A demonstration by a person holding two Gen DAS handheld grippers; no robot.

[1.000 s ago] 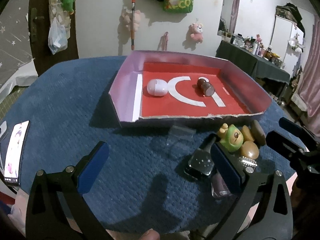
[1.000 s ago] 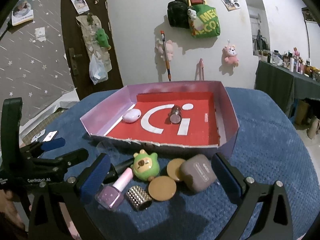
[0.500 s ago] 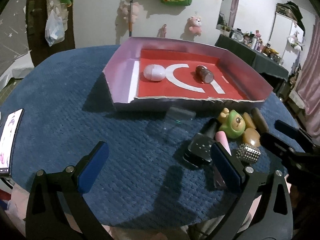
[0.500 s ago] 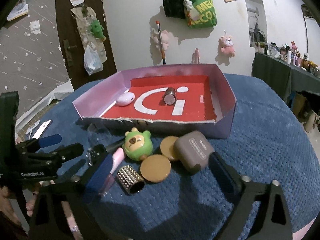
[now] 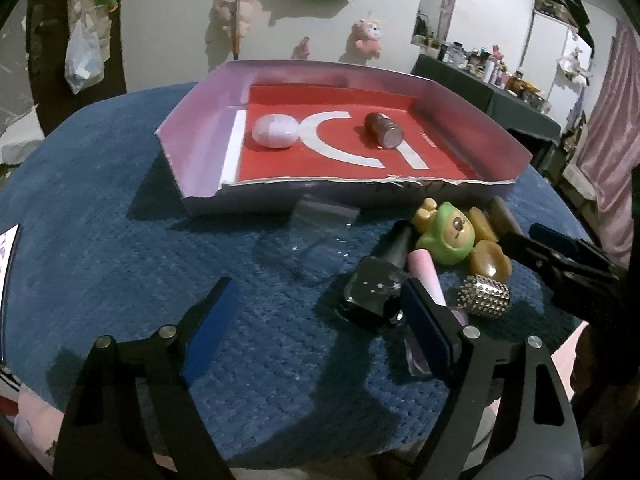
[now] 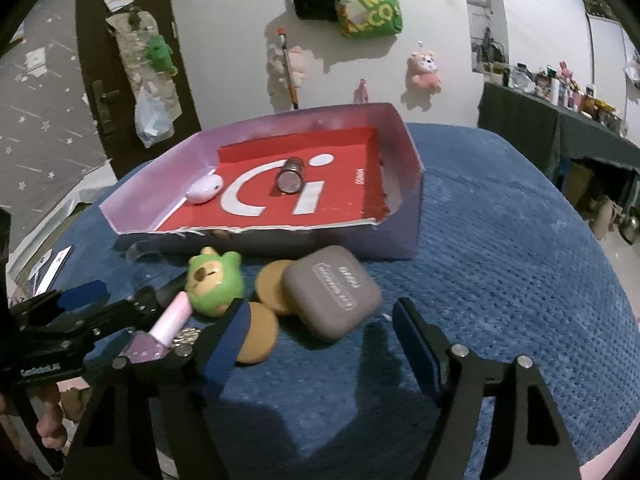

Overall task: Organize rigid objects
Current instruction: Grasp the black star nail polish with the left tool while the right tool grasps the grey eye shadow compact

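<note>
A red-floored box (image 5: pixel 204 152) (image 6: pixel 404 160) holds a white egg-shaped case (image 5: pixel 275 131) (image 6: pixel 205 189) and a brown cylinder (image 5: pixel 383 130) (image 6: pixel 291 178). In front of it lie a green toy figure (image 5: pixel 448 236) (image 6: pixel 214 284), a black nail polish bottle (image 5: pixel 380 280), a pink-capped bottle (image 5: pixel 426 276) (image 6: pixel 160 336), a studded silver cap (image 5: pixel 484 296), tan discs (image 5: pixel 490 258) (image 6: pixel 256 332) and a grey case (image 6: pixel 332 296). My left gripper (image 5: pixel 316 328) is open and empty above the cloth, left of the pile. My right gripper (image 6: pixel 320 340) is open, close over the grey case and discs.
The round table has a blue cloth (image 5: pixel 100 208) (image 6: pixel 500 248). A clear plastic piece (image 5: pixel 320 224) lies by the box front. A phone (image 5: pixel 6 264) lies at the left edge. A dark side table with bottles (image 6: pixel 560 120) stands at right.
Both grippers moved forward toward the pile. The right gripper has dropped lower and closer to the grey case and narrowed its opening. The objects have not moved.
</note>
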